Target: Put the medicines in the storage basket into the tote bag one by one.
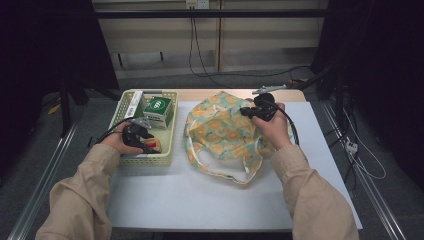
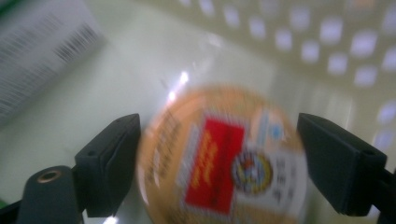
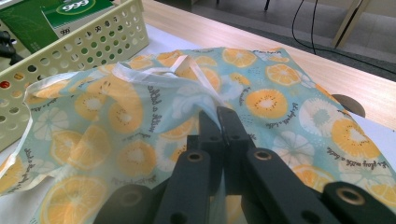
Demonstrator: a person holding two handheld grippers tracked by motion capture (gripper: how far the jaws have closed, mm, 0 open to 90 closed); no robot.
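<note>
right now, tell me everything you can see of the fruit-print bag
The fruit-print bag is thin, soft fabric, pale teal with orange and white citrus slices and small dark script. It lies crumpled and mostly flat on the white table top, just right of the cream basket, its pale-edged handle loops trailing toward the person. The right gripper is shut on a fold of its cloth near the top edge, lifting a small ridge. Whether anything is inside cannot be told.
</note>
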